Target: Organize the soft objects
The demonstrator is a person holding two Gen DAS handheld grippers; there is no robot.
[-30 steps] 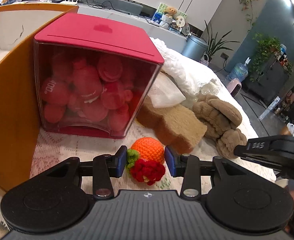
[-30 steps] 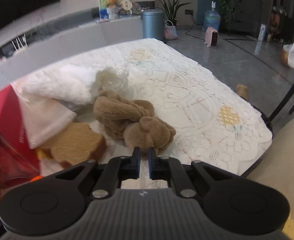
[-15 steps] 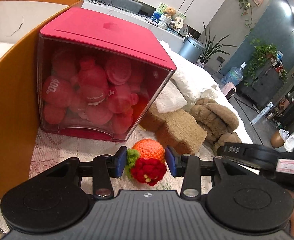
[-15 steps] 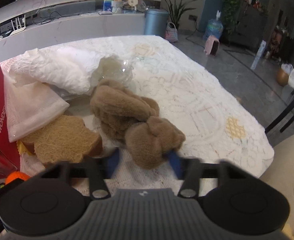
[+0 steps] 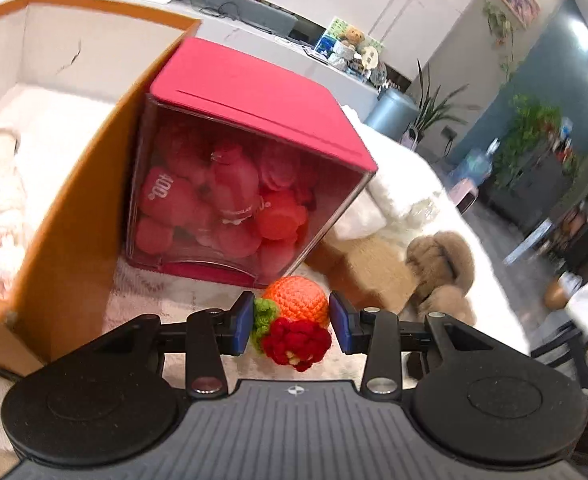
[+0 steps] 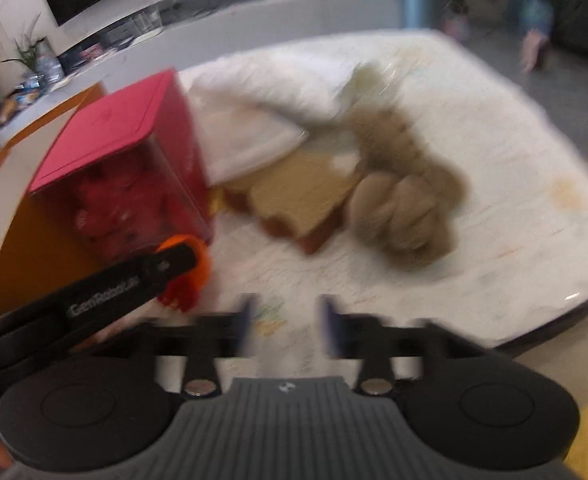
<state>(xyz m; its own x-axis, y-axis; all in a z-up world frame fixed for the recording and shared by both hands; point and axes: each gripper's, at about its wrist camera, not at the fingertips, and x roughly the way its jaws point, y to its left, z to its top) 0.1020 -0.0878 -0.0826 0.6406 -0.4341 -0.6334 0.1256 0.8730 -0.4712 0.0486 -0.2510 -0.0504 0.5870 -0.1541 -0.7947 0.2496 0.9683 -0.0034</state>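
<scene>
My left gripper [image 5: 291, 322] is shut on a crocheted orange, green and red toy [image 5: 294, 322] and holds it above the lace cloth, in front of a red-lidded clear box [image 5: 246, 184] full of red plush. An orange-walled bin [image 5: 74, 208] with a white fluffy thing inside stands to the left. My right gripper [image 6: 286, 320] is open and empty, blurred, above the cloth. Ahead of it lie a toast-shaped plush [image 6: 294, 196] and a brown furry plush [image 6: 406, 196]. The left gripper and its toy [image 6: 186, 280] show at the left of the right wrist view.
White fluffy cloth [image 6: 278, 84] and a white pouch [image 6: 250, 140] lie behind the brown plush. The table edge [image 6: 566, 292] falls away on the right to the floor. A bin, plants and furniture stand far behind.
My left gripper lifted the crocheted toy and swung left toward the orange bin. My right gripper opened, then pulled back and turned left away from the brown plush.
</scene>
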